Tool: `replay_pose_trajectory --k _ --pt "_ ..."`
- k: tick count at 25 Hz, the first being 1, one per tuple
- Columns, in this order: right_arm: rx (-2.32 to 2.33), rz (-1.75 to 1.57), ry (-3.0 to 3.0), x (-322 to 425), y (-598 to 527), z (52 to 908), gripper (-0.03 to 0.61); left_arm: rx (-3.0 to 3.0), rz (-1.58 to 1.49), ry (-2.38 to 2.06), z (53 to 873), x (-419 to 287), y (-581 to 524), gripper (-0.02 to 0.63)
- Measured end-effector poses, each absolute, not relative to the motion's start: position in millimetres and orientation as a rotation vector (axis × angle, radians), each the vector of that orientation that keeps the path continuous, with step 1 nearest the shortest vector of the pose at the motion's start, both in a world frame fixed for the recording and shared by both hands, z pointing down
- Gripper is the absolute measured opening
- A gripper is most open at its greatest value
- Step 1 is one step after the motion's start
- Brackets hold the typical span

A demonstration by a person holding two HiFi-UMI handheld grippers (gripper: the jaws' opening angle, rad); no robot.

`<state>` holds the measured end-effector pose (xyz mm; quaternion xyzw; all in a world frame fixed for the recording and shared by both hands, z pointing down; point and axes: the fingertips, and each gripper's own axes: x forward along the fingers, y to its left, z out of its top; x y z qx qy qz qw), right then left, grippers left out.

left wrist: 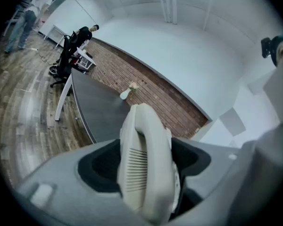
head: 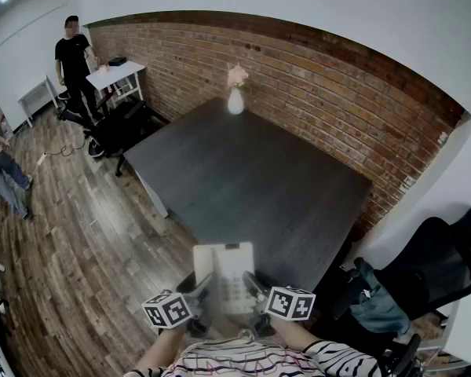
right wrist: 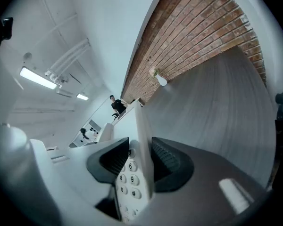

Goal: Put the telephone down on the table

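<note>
Two claws shared one load: you held the telephone (head: 228, 277) up between them, off the dark surface (head: 243, 179) and at its near corner in the head view.

On your left, the left claw (head: 202, 293), with its cube (head: 167, 309) of black-and-white square markers, was clamped on the handset side. Its own view showed the black pads set wide and pressed against a smooth, rounded cream handset (left wrist: 144, 164) with a panel of fine ribbed slots, a detail the head view did not resolve. Past the handset ran the matte grey-black surface, a white vase (left wrist: 125, 94) and the red brick wall (left wrist: 155, 95).

In the middle, the head view alone gave you the telephone's whole outline: a pale rectangular body with the handset along its left.

On your right, the right claw (head: 255, 289), under a matching marker cube, was closed on the body's thin edge, with a ribbed black pad on either side. Only that view let you read the keypad (right wrist: 127, 180): 6, 8, 9, 0 and #.
</note>
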<state>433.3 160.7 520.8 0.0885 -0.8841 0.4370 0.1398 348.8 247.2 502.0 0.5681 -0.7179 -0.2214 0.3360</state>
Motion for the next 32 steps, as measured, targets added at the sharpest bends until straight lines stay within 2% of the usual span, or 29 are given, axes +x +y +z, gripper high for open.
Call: replay_pose_trajectory --k 10,17,23,32 --pt "0.250 1.231 -2.560 441.6 170.3 522.0 0.149 1.481 -0.613 -1.881 504.1 356.8 262.2 0.333" --pt "0.230 1.242 -2.550 418.9 159.5 523.3 0.150 1.468 -0.637 -1.897 506.2 336.0 253.7 0.333" --pt "0.282 1.243 -2.557 371.8 159.2 525.0 0.149 1.497 -0.639 -1.851 510.7 285.1 250.2 0.334" --pt "0.437 1.331 -2.583 265.8 184.6 523.1 0.149 1.604 -0.539 -1.757 502.9 168.9 263.9 0.334"
